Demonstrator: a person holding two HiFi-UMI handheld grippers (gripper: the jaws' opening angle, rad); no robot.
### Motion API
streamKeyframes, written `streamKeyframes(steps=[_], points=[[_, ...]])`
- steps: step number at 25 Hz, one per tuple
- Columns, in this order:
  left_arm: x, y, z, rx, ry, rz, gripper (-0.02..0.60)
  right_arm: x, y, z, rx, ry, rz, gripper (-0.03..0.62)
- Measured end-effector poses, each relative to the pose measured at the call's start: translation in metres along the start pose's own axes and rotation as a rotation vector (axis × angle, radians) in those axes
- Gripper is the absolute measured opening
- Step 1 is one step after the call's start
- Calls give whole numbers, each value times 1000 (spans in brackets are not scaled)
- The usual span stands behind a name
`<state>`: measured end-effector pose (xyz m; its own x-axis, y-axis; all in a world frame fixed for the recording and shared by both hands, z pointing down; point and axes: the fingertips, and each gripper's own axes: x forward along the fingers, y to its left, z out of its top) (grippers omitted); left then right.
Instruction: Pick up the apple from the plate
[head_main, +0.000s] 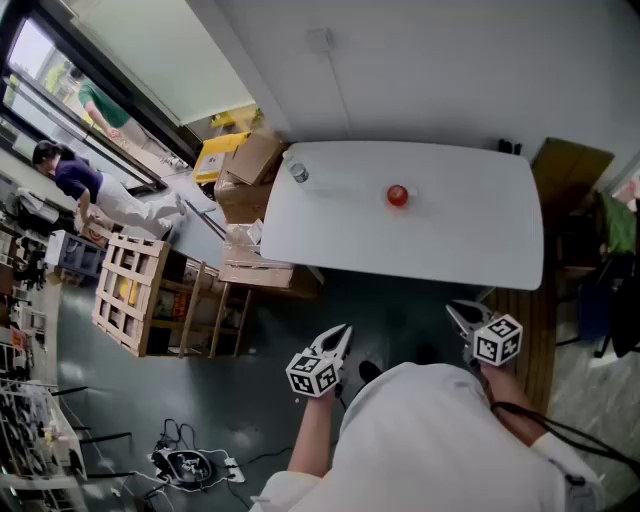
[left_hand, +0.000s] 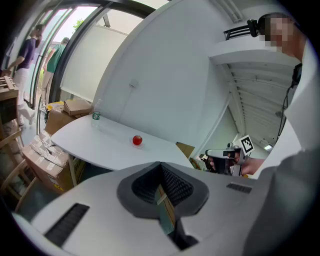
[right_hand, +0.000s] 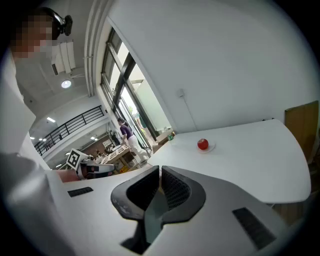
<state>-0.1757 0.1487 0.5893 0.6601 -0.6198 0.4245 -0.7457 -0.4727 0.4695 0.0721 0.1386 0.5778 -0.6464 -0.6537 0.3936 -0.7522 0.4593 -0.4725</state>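
A red apple (head_main: 397, 195) rests on a small clear plate (head_main: 397, 205) near the middle of the white table (head_main: 450, 250). It shows small and far off as the apple (left_hand: 137, 140) in the left gripper view and the apple (right_hand: 202, 144) in the right gripper view. My left gripper (head_main: 343, 331) is held close to my body, well short of the table's near edge, with its jaws shut and nothing between them. My right gripper (head_main: 456, 312) hangs beside it, also short of the table, jaws together and empty.
A clear bottle (head_main: 298, 172) stands at the table's far left corner. Cardboard boxes (head_main: 250, 180) and a wooden crate (head_main: 140, 290) sit left of the table. A brown board (head_main: 570, 165) leans at the right. Two people (head_main: 70, 180) are by the window, far left.
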Motion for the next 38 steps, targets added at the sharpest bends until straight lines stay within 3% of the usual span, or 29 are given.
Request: streamKeyframes(steps=[19,28,38], points=[[7,-9,3,-11,-9,38,2,-5,-17,6,24,14,22,41],[19,-28,-5,-33,-36,85,2,-14,-41,12,22,38,71,41],[29,-42,9,-28,-95,129,2,-12,-51,24,-36,83,144,43]])
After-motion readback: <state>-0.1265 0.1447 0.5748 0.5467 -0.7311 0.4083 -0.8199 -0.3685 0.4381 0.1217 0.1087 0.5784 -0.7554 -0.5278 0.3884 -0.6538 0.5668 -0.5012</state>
